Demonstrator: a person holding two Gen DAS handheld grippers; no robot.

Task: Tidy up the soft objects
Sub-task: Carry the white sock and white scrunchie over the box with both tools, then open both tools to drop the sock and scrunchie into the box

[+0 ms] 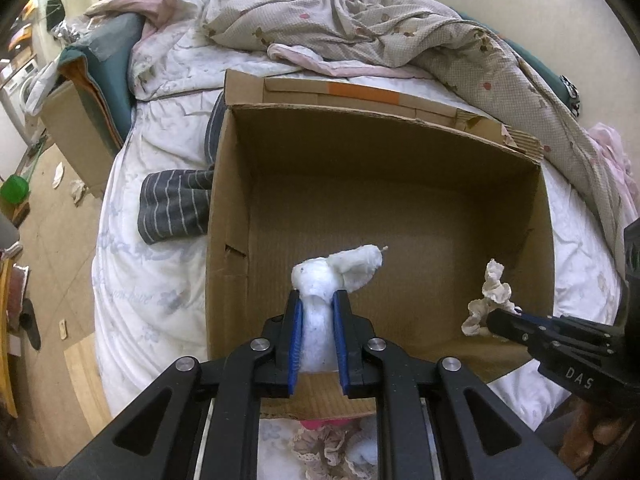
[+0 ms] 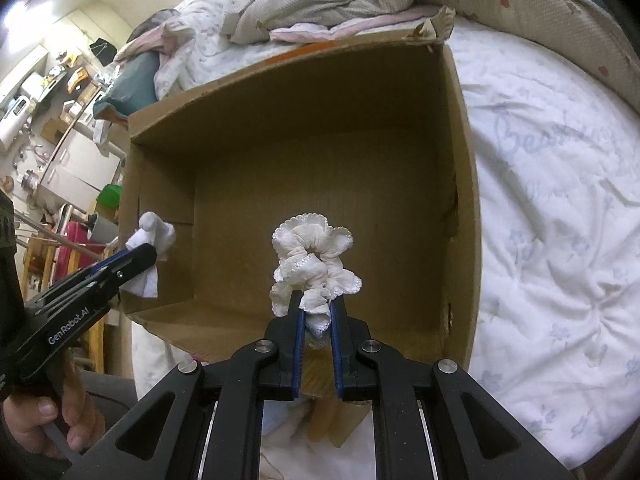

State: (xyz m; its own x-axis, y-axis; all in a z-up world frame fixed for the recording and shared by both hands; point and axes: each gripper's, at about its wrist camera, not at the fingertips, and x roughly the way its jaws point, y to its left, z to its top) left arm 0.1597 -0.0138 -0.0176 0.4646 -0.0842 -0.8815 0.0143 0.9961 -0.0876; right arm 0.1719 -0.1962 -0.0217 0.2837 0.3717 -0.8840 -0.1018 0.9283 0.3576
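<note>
Leftmost, a grey striped garment (image 1: 176, 206) lies on the white quilt (image 1: 152, 280), touching the outer left wall of the open cardboard box (image 1: 384, 160) that sits on the bed. Next, the left gripper (image 1: 318, 300) pinches a white rolled sock (image 1: 336, 276) between its blue pads (image 1: 296, 344) — the sock's free end sticks up over the box's near-left interior. Further right, the right gripper (image 2: 316, 304) is clamped on a white frilly scrunchie (image 2: 312, 256), held above the box's near-right side — its ruffled loop stands clear of the fingertips. Behind the box, a rumpled checked blanket (image 1: 400, 28) is heaped across the bed.
</note>
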